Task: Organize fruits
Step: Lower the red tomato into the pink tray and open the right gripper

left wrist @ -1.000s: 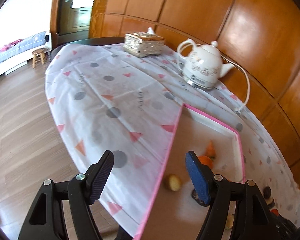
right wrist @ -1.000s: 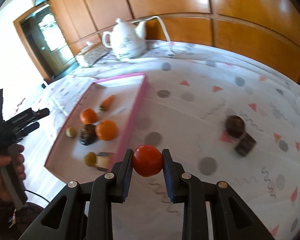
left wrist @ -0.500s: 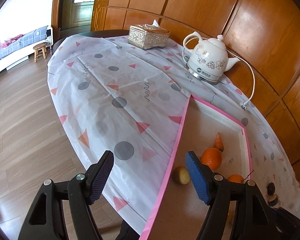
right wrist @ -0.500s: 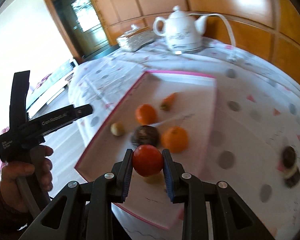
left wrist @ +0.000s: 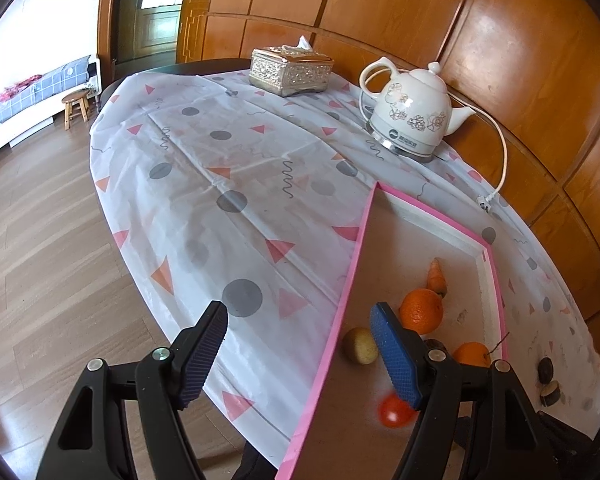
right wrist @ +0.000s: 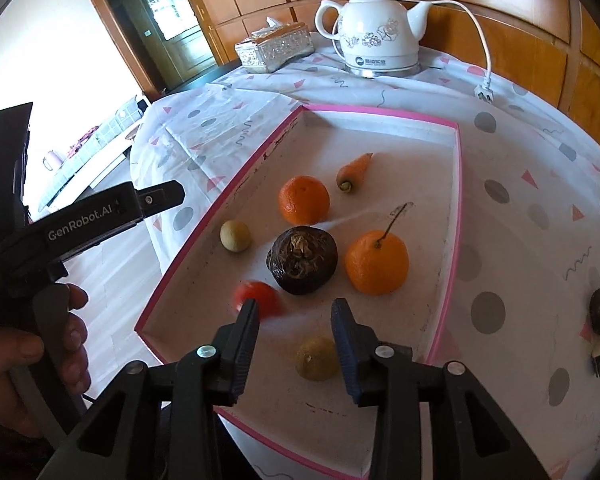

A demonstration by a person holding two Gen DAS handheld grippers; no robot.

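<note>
Though motion blur smears the red tomato (right wrist: 258, 298) and the right gripper's (right wrist: 294, 340) left finger covers its lower edge, it sits loose on the floor of the pink-rimmed tray (right wrist: 458, 184), left of the opening jaws and not between them. Below those jaws lies a yellowish fruit (right wrist: 316, 358), half hidden. In the left wrist view, the left gripper (left wrist: 300, 356) stands wide apart and empty over the tray's near rim, its right finger hiding part of the tomato.
</note>
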